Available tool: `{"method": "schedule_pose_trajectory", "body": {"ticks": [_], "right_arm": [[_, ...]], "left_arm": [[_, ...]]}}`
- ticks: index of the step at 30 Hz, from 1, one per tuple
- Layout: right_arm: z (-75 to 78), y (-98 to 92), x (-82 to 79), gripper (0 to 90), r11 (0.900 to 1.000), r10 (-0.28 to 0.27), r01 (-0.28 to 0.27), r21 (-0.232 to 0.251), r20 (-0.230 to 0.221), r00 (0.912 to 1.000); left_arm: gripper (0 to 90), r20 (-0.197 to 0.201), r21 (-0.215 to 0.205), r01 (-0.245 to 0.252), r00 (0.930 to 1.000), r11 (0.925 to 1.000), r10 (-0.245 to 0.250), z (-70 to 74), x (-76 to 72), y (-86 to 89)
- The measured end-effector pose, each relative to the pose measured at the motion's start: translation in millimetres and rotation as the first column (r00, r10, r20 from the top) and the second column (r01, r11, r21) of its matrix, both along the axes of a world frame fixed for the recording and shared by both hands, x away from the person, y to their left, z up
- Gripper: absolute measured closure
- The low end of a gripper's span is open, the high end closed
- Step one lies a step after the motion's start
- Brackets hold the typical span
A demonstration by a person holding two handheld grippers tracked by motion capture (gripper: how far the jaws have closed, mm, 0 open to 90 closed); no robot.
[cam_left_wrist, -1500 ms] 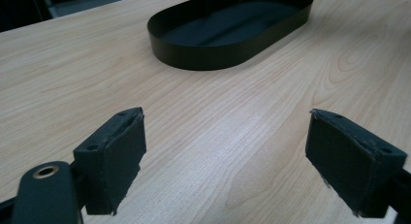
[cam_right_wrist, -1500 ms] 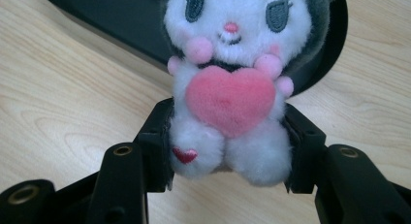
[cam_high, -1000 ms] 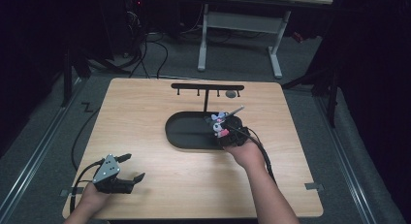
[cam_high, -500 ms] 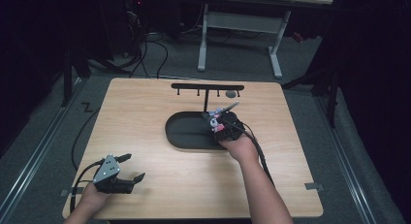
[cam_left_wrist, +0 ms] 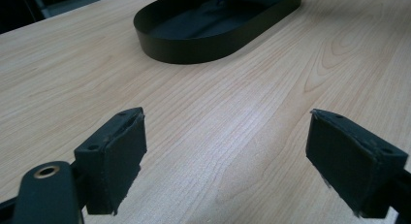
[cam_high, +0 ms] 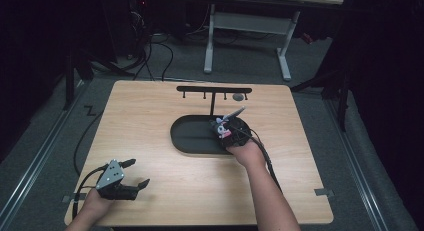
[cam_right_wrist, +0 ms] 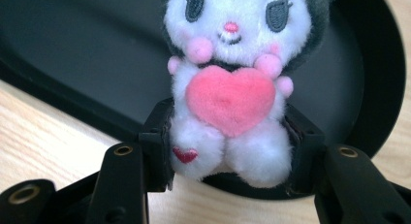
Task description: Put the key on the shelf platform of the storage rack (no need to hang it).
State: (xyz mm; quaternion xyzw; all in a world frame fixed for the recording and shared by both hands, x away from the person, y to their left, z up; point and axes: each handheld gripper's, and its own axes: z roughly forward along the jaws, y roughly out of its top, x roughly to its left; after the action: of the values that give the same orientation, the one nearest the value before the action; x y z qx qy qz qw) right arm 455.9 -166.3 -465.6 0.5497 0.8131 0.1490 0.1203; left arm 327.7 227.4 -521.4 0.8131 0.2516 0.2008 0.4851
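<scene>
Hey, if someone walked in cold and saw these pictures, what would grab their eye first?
Probably the white plush doll with a pink heart, clamped at its lower body in the right gripper over the right end of the black oval tray. Next, the left gripper, open above bare light wooden table near its front-left corner. A black T-shaped hook rack stands behind the tray.

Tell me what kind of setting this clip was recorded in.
Probably a lab or workshop data-collection station, not a home: a bare wooden table stands on grey carpet with floor rails, loose cables and a desk frame behind, in a dark room. A person works handheld grippers over a black tray.
</scene>
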Motion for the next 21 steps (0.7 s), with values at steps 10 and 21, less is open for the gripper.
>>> {"method": "schedule_pose_trajectory", "body": {"ticks": [10,21], "right_arm": [[-8.5,-9.8,-2.6,46.9,0.999,-0.035,0.035,0.019,-0.016,0.9993],[-10.8,-2.3,-0.1,33.5,0.999,-0.026,0.026,0.03,-0.001,0.9997]], "left_arm": [[15.5,0.0,0.011,0.002,1.0,0.9999,-0.002,-0.2,-0.3,-1.4],[15.5,-0.001,0.011,0.005,1.0,0.9999,-0.005,-0.3,-0.4,-1.5]]}}
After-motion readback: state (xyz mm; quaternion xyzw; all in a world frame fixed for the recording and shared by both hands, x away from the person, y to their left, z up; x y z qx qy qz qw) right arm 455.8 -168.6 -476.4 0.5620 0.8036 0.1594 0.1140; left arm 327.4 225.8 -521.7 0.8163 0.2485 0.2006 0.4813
